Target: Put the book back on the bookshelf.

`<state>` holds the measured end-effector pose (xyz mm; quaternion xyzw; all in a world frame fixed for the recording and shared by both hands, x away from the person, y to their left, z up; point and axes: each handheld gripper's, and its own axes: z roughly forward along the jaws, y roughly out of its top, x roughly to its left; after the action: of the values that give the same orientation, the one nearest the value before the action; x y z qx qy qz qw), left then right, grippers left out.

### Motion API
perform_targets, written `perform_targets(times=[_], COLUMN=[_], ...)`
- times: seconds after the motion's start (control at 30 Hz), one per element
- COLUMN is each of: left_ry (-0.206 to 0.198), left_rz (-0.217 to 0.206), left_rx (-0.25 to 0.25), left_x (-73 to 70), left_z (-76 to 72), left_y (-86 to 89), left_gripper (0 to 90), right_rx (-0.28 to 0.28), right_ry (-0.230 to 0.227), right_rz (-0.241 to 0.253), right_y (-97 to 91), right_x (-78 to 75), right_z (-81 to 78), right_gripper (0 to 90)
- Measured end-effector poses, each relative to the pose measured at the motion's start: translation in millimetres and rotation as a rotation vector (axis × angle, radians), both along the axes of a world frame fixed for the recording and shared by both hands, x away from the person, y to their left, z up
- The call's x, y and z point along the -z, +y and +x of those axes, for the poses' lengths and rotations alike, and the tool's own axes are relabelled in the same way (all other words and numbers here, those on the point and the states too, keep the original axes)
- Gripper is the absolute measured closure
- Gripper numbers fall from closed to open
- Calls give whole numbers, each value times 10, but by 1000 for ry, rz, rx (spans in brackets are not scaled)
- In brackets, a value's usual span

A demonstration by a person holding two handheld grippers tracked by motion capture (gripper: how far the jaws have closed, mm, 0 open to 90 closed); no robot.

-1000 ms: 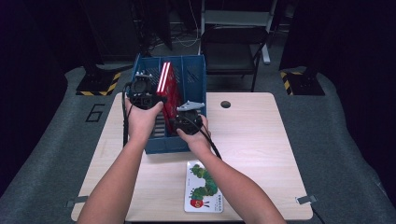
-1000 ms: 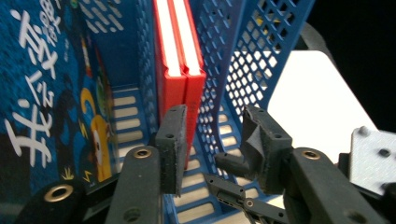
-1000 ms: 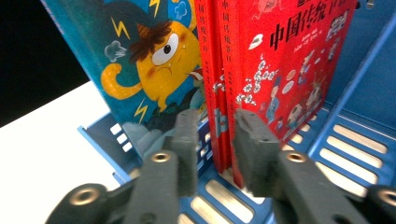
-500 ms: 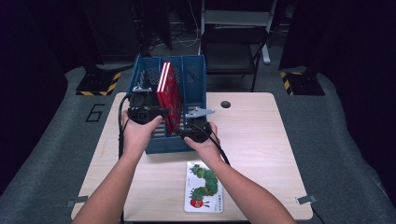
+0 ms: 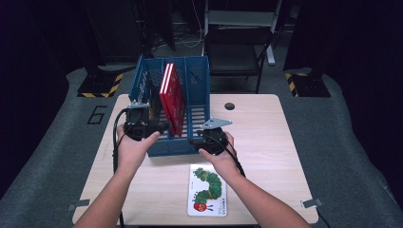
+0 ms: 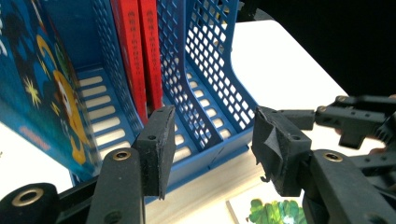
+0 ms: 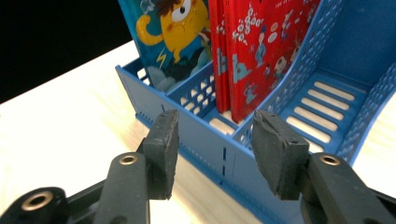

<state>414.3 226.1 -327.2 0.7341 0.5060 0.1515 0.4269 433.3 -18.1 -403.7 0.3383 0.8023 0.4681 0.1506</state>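
red hardcover books [image 5: 172,97] stand upright in the middle compartment of the blue perforated plastic file rack [image 5: 197,83], which sits at the upper centre of the high view on the far half of the pale wooden table [image 5: 266,133]. in the rack's left compartment stands a blue picture book with a yellow cartoon creature on its cover [image 7: 175,37], just beside the red books with a mesh divider between them; the right compartment holds only its slatted floor. the left gripper [image 5: 159,127] is at centre left of the high view, at the rack's front left corner, its jaws parted and bare, having just been opening; in the left gripper view nothing lies between the black pads [image 6: 159,149], and the red spines [image 6: 137,51] rise beyond them. the right gripper [image 5: 196,141] is just right of centre, at the rack's front wall, its jaws likewise released after just opening, with nothing between its pads [image 7: 163,149]. a flat white picture book with a green caterpillar [image 5: 207,190] lies on the table at lower centre, near the right hand [image 5: 223,154] and apart from the rack.
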Motion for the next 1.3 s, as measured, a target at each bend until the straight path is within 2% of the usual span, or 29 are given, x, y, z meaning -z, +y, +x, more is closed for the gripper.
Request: perform_targets(times=[0.07,0.17,0.3,0.4,0.5,0.63,0.7,0.73,0.9,1.07,1.2,1.3], left_ry=[-10,-12,-15,-17,-21,-17,-26,-35,-15,-15,44,52], left_rz=[-4,-23,-41,-40,-40,-54,-44,-51,-52,-44,-28,-32], left_rx=[27,54,64,68,75,89,98,106,132,166,218,236], left_x=[63,146,249,300,380,486,541,576,697,791,908,1017], left_z=[-65,-132,-232,-279,-349,-439,-481,-502,-556,-584,-550,-539], left_y=[24,53,96,115,135,143,141,137,110,63,-14,-95], left_gripper=[490,490,489,485,482,479,480,480,479,460,462,459], right_rx=[-7,9,12,13,28,28,24,27,26,35,58,66], right_ry=[-6,13,29,32,35,42,38,43,2,27,27,39], right_rz=[-13,-24,-39,-51,-40,-30,-24,-25,-74,-61,-69,-68], right_y=[-51,-117,-230,-283,-377,-425,-449,-449,-494,-576,-642,-694], right_x=[1,26,91,121,167,209,245,256,337,429,504,559], right_z=[-61,-132,-234,-281,-400,-483,-552,-579,-684,-741,-754,-748], right_gripper=[498,498,487,480,467,452,450,449,448,416,392,386])
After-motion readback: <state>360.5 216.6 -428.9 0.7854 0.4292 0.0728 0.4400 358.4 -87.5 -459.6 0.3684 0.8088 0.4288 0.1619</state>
